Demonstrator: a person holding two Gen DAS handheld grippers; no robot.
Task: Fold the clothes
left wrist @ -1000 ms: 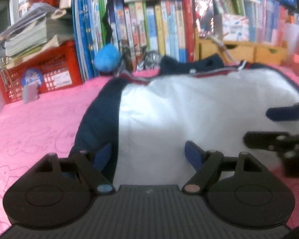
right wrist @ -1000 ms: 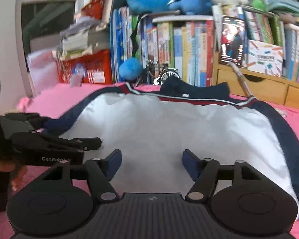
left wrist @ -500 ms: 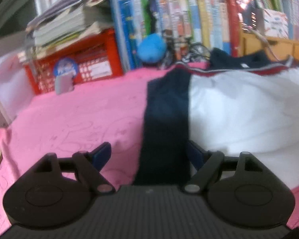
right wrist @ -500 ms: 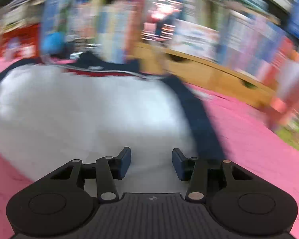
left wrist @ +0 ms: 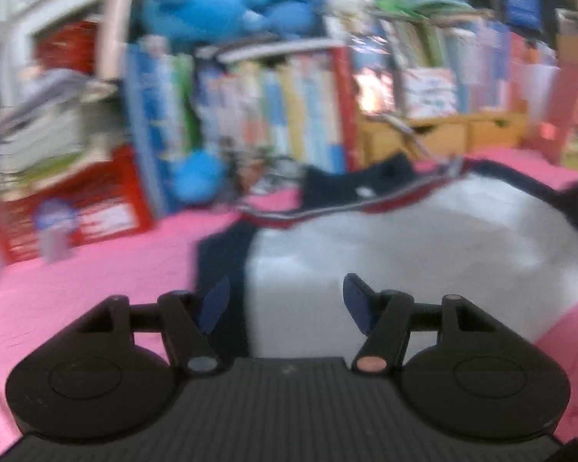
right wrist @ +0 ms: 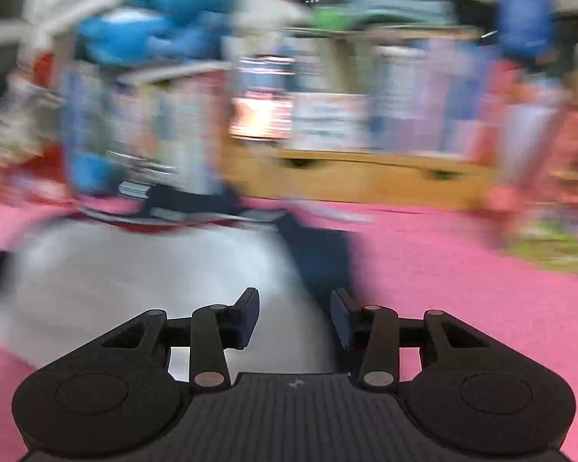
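A white top (left wrist: 424,254) with navy side stripes, red-and-white trim and a navy collar lies flat on the pink cover (left wrist: 96,288). My left gripper (left wrist: 285,302) hovers at the top's near left edge. Its jaws are closing, with the navy stripe and white cloth between them, and the pads do not press on anything. In the blurred right wrist view the top (right wrist: 154,269) fills the left half. My right gripper (right wrist: 294,312) is at the top's near right edge, over the navy stripe (right wrist: 320,261). Its jaws are also closing and stand narrow, with cloth below the gap.
At the back of the pink cover (right wrist: 462,288) stand rows of books (left wrist: 289,115), a red crate (left wrist: 81,211), wooden drawers (right wrist: 366,177) and blue plush toys (left wrist: 227,11). Bare pink cover lies left and right of the top.
The right gripper swept from the top's middle to its right edge and its jaws narrowed. The left gripper went to the left edge, rose a little, and its jaws came closer together.
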